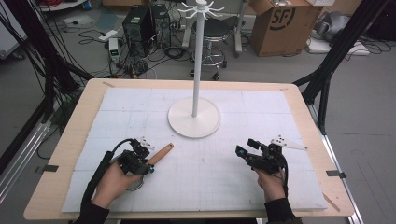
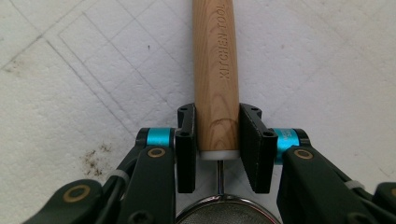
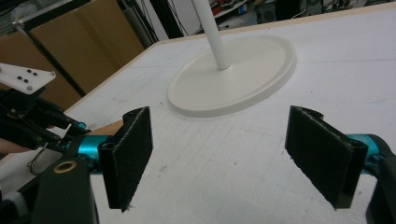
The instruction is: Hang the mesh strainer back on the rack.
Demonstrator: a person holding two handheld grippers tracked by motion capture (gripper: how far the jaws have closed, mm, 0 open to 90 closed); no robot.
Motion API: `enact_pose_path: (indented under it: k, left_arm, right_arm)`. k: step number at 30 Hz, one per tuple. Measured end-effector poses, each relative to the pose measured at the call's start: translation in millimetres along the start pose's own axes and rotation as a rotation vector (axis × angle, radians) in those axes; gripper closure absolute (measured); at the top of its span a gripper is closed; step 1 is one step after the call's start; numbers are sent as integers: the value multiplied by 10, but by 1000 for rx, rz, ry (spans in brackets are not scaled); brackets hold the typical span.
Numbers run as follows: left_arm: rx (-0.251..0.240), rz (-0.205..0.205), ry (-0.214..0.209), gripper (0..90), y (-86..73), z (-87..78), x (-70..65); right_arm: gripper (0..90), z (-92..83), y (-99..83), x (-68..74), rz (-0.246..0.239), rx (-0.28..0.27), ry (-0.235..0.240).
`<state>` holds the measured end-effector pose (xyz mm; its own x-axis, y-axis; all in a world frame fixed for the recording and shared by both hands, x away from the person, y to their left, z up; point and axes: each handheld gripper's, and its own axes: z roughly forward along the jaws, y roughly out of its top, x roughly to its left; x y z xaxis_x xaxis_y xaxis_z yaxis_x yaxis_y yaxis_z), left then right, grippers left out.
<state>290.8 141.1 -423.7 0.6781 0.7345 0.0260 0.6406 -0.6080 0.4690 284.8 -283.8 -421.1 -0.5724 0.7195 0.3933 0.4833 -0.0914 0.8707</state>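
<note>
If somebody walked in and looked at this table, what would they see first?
Probably the tall white stand with little hooks on top, rising from its round base at the middle of the table. Next, the left gripper, at the near left of the white mat, pinching the wooden handle of a kitchen strainer; its wire mesh peeks out below the jaws. The right gripper hangs at the near right with its jaws wide open, holding nothing.

Wooden table (image 1: 74, 135) under white gridded mat (image 1: 210, 172). On mat: white stand base (image 1: 194, 122) ahead of both grippers' fingers; wooden-handled strainer (image 1: 161, 153) between left fingers (image 2: 186, 140).
</note>
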Motion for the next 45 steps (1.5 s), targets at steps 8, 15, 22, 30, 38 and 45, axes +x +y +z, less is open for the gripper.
enact_pose_path:
  k: [8, 15, 22, 30, 38, 45]
  left_arm:
    - [-54, -26, -37, 704, -74, -12, 53]
    - [-55, -19, -47, 705, -74, -14, 71]
    - [-29, 10, -24, 705, -38, -3, 35]
    - [-106, 23, 16, 702, -147, 11, -22]
    - [-136, 4, 14, 703, -195, 15, -19]
    - [-163, -25, -4, 707, -228, 9, 9]
  right_arm:
    - [225, -2, -3, -17, 5, -1, -6]
    - [227, -3, -4, -26, 5, -3, -12]
    - [229, -11, -3, -18, 5, -11, -16]
    - [233, -7, 3, -6, 12, -20, -11]
    - [234, 2, 3, -3, 8, -21, -19]
    - [235, -6, 6, -7, 12, -25, -20]
